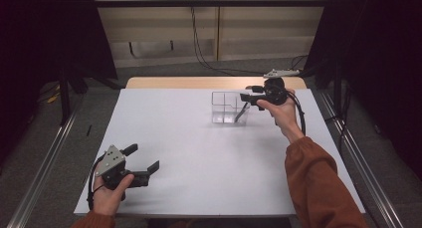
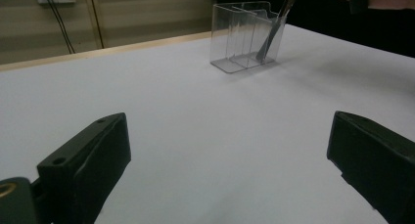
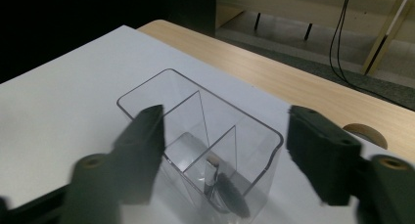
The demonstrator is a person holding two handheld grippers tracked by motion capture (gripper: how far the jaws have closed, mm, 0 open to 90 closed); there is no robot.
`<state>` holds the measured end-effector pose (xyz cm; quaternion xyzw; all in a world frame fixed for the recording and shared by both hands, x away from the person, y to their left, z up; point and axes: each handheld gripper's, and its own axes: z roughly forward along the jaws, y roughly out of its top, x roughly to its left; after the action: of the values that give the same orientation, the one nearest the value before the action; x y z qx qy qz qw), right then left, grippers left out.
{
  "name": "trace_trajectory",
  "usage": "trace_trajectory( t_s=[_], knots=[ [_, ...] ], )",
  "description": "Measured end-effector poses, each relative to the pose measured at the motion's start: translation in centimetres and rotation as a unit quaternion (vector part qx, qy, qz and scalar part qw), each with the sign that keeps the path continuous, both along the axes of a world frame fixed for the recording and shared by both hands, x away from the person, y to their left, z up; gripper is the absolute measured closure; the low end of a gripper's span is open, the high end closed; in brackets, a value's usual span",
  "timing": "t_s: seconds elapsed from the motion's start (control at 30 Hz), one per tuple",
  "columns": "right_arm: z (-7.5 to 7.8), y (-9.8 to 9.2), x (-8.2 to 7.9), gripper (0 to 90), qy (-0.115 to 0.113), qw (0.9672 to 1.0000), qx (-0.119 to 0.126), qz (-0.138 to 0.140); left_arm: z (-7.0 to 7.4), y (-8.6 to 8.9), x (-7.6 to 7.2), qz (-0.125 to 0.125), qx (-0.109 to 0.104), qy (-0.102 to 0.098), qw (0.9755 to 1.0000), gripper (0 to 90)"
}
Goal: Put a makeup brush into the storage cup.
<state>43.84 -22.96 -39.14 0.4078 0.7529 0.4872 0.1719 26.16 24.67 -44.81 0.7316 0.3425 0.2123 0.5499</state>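
Note:
A clear plastic organizer with several compartments stands at the back of the white table top. A dark pen-like tool leans in its right-hand compartment, its top sticking out above the rim. My right gripper hovers just over that compartment with its jaws apart and nothing pressed between them. In the right gripper view the tool lies free below the right gripper, inside the organizer. My left gripper rests open near the front left corner. From the left gripper, the organizer is far ahead.
A wooden table edge runs behind the white top, with a round hole in it. A power strip and cables lie on the floor beyond. Metal rails flank the table.

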Motion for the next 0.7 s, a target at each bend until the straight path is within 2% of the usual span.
trace_trajectory(
  t_s=[0.07, 0.13, 0.2, 0.3, 0.37, 0.43, 0.53, 0.7],
  knots=[
    [-0.1, -0.2, -0.2, 21.9, -0.003, 1.0000, 0.004, -0.002, 0.0, 0.2, 0.0, 0.005, -0.004, -0.001, 1.0000, 2.5],
    [-0.2, -0.4, -0.4, 11.5, -0.007, 0.9999, 0.011, -0.009, 0.0, 0.3, -0.1, 0.007, -0.002, -0.001, 1.0000, 2.5],
    [-0.4, -0.5, -0.6, 7.2, -0.004, 0.9998, 0.017, -0.009, 0.0, 0.2, -0.1, 0.005, 0.001, -0.001, 1.0000, 2.5],
    [-0.7, -0.6, -1.0, 0.0, -0.018, 0.9996, 0.018, -0.010, 0.0, 0.2, -0.1, 0.000, 0.005, -0.002, 1.0000, 2.5],
    [-0.9, -0.9, -1.4, 0.6, -0.022, 0.9994, 0.024, -0.008, 0.0, 0.2, -0.2, 0.000, 0.003, -0.002, 1.0000, 2.5],
    [-0.9, -1.1, -1.6, 0.7, -0.021, 0.9992, 0.029, -0.018, 0.0, 0.3, -0.3, 0.001, 0.001, -0.003, 1.0000, 2.5],
    [-0.9, -1.1, -2.2, 0.6, -0.035, 0.9988, 0.021, -0.026, 0.0, 0.3, -0.3, 0.000, 0.001, -0.001, 1.0000, 2.5],
    [-0.8, -1.1, -2.9, 1.7, -0.039, 0.9980, 0.012, -0.047, 0.0, 0.3, -0.4, 0.000, 0.000, -0.003, 1.0000, 2.5]
  ],
)
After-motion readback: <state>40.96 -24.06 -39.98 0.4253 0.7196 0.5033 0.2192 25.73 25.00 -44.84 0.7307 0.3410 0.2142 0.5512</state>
